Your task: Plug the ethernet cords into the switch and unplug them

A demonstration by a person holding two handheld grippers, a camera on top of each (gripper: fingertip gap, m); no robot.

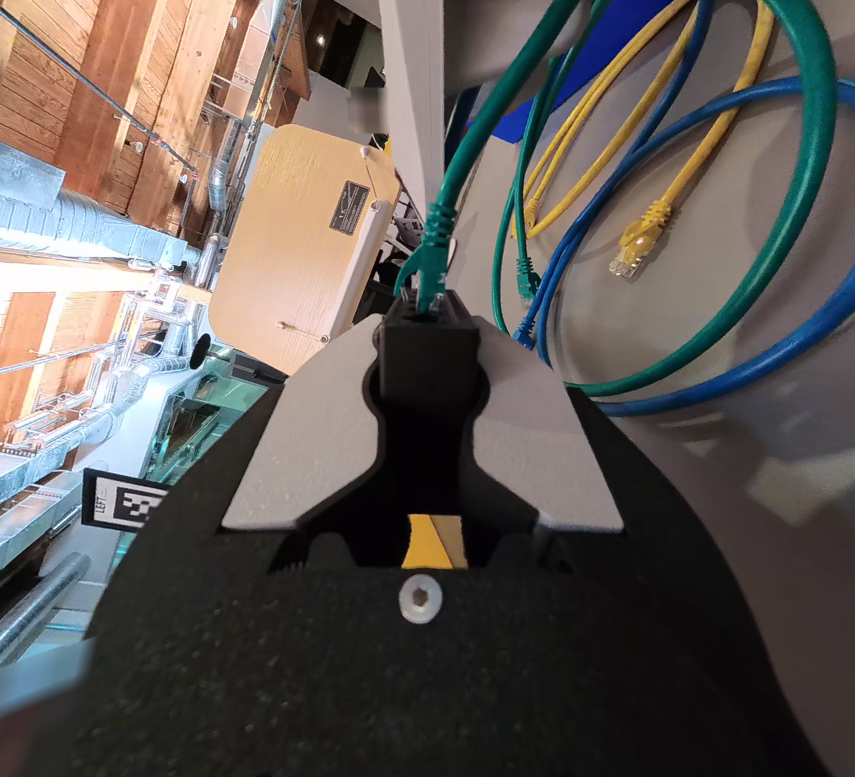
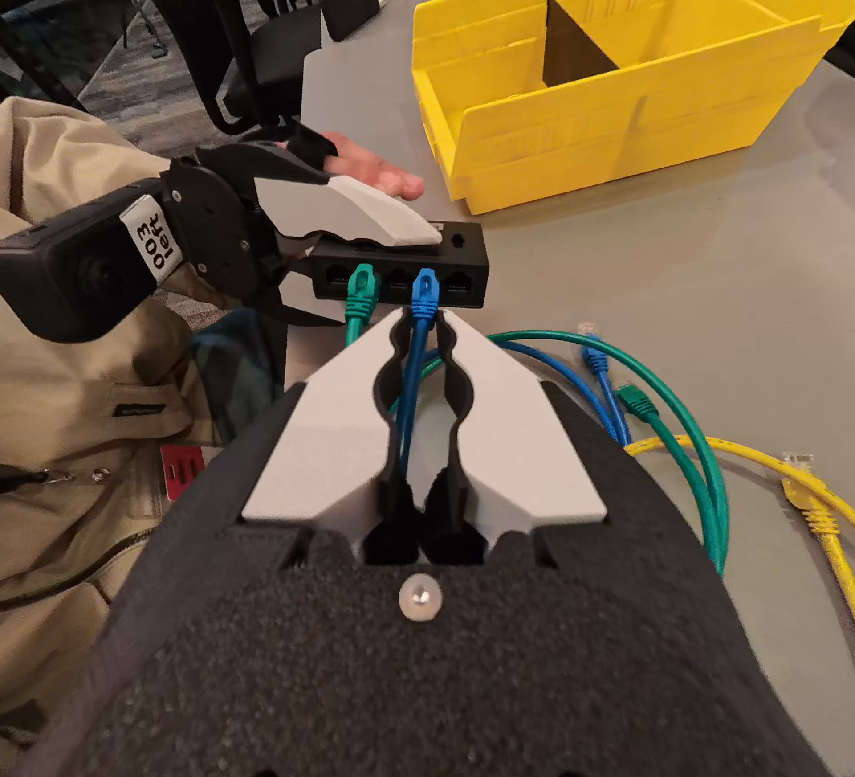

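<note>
We see the small black plastic network switch on the grey surface, at 12 o'clock from the right gripper, ports facing us. The left gripper comes in from 9 o'clock, jaws clamped on the switch, one grey finger on top. A green ethernet cord sits in the second port from the left, a blue ethernet cord in the fourth. Right jaws narrowly apart around the blue cord just behind its plug; we cannot tell if they pinch it. Loose blue, green and yellow cord ends lie at 3 o'clock of the right gripper. A yellow plastic bin stands at 1 o'clock beyond the switch. In the left wrist view the switch fills the jaws, green plug in it
</note>
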